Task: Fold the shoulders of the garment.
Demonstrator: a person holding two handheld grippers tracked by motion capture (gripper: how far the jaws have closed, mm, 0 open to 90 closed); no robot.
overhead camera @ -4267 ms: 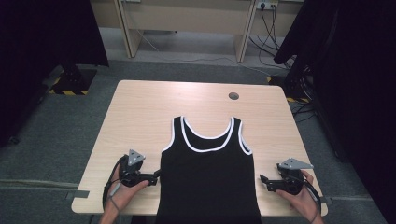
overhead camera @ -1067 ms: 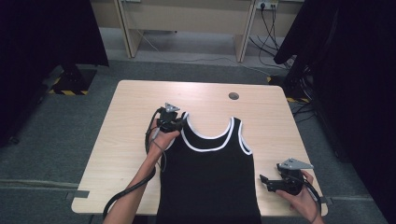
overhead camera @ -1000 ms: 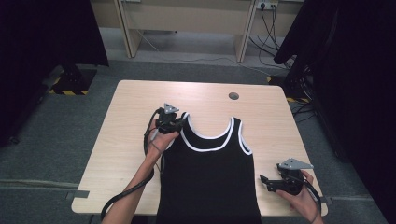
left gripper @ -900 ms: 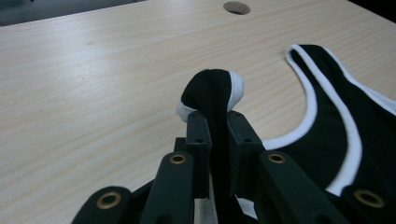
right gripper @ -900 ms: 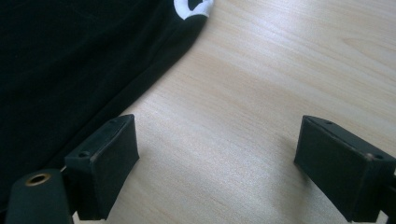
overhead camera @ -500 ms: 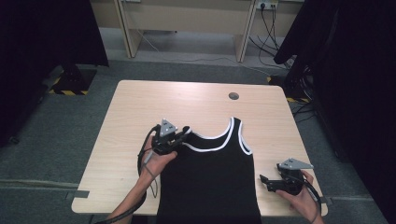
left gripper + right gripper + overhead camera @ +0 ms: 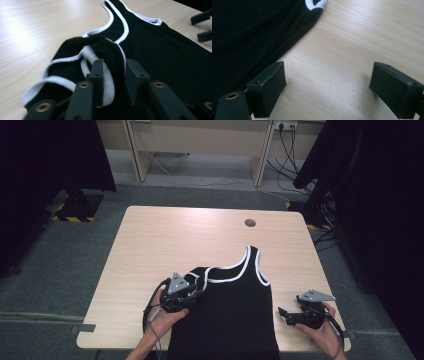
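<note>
Black tank top w/ white trim lies flat on table, hem at near edge; its left strap is folded back over the body, right strap flat, pointing away. Left gripper sits at folded strap; jaws have just been opening, now a bit apart, bunched strap fabric between them, pads not clearly pressing it. Right gripper rests on bare wood just beside top's right edge; jaws spread wide, nothing between.
</note>
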